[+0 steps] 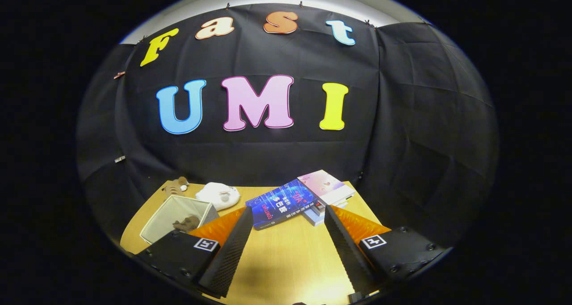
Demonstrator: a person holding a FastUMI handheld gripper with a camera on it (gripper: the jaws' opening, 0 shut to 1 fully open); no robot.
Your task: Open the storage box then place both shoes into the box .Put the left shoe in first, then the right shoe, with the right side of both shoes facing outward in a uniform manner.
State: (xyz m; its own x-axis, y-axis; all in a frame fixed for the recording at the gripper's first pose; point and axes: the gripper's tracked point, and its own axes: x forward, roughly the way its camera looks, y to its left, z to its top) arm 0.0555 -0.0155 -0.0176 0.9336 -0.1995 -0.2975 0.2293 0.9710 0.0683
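Note:
My gripper point(288, 209) is open, its two fingers spread wide above a wooden table point(286, 256) with nothing between them. Beyond the left finger point(232, 247) stands a light grey fabric bin point(157, 224) with an open top. A small brown plush toy point(187, 223) lies inside it. Just ahead of the fingertips, a blue book point(279, 203) lies on top of a stack of books.
A white plush toy point(219, 194) sits behind the bin, and a brown striped plush toy point(175, 186) lies at the table's far left corner. A pink-covered book point(322, 182) tops a second stack at the far right. The black cloth wall rises right behind the table.

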